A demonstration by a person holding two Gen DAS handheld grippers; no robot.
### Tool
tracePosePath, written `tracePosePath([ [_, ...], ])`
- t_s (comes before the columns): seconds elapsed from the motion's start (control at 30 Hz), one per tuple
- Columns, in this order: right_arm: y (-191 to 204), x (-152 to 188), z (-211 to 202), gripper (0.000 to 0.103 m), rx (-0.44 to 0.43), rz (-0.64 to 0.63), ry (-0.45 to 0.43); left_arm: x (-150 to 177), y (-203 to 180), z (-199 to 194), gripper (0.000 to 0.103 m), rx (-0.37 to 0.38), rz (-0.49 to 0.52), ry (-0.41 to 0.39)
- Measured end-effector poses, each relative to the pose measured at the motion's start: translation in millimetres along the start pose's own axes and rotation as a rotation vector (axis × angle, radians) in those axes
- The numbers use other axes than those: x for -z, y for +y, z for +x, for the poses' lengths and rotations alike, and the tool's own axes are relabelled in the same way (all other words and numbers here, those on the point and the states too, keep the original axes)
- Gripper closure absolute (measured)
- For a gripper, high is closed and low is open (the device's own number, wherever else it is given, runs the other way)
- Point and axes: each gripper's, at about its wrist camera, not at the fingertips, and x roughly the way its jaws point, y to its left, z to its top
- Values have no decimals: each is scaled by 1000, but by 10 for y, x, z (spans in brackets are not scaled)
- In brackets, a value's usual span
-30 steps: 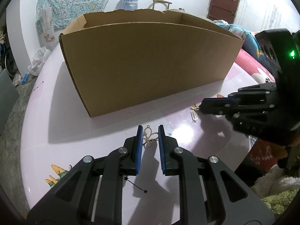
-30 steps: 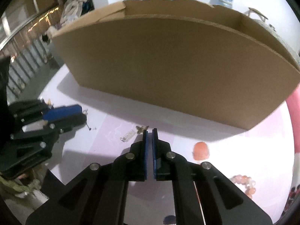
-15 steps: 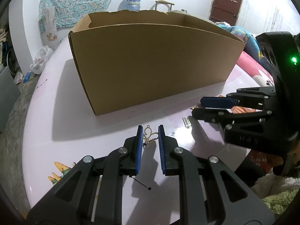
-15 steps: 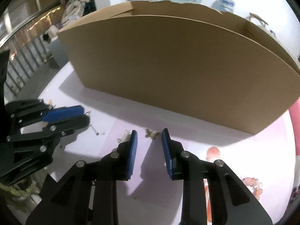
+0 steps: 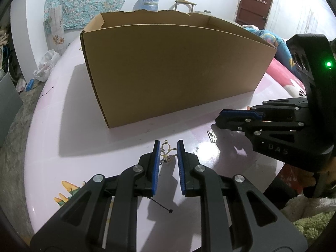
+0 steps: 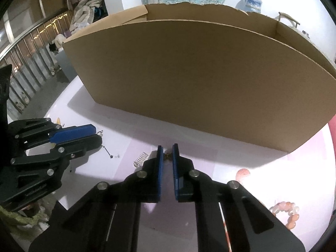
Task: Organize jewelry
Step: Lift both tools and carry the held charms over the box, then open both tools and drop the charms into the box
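The left gripper (image 5: 167, 150) is hovering low over the pink tabletop (image 5: 73, 138) with its jaws spread around a gold butterfly-shaped charm (image 5: 167, 150), the blue pads flanking it without clearly touching. The right gripper (image 6: 167, 154) is sitting with its jaws narrowly parted around a small dark-gold trinket (image 6: 167, 157) just in front of the cardboard box (image 6: 199, 79); whether the pads are already biting is hard to tell. A silver comb-like clip (image 6: 141, 159) is lying just beside the right gripper's left finger, a black star-ended pin (image 5: 160, 204) is lying under the left gripper, and a pink bead bracelet (image 6: 286, 212) is resting near the table edge.

To do this well, each gripper should probably be settling until the pad tips are nearly grazing the table, then closing slowly — these pieces are thin and flat, so a high or fast pinch would likely flick them away. Centring the charm between the pads before closing matters too.

The only writing is moulded lettering on the right gripper's body, seemingly "UAS" — not clearly legible.
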Motion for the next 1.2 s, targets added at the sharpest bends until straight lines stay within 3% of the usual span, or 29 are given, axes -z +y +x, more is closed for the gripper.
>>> tracePosePath([
  [0.5,-2,-26,-302,94,-16,-16,-59,-10,-52,-114,88,-6,7,-27],
  [0.8,24,-236,-987,94,-54,-66,-203,-233,-240,-795,88,-53,96,-177],
  [1.0,-187,-678,-1337,94,-115,-66,-312,-699,-232,-1175,88,1,127,-293],
  [1.07,-335,-921,-1262,94,-155,-49,-276,-918,-170,-1123,88,36,128,-267],
  [1.2,-563,-1227,-918,94,-234,14,-117,-1332,-25,-754,88,72,134,-115],
])
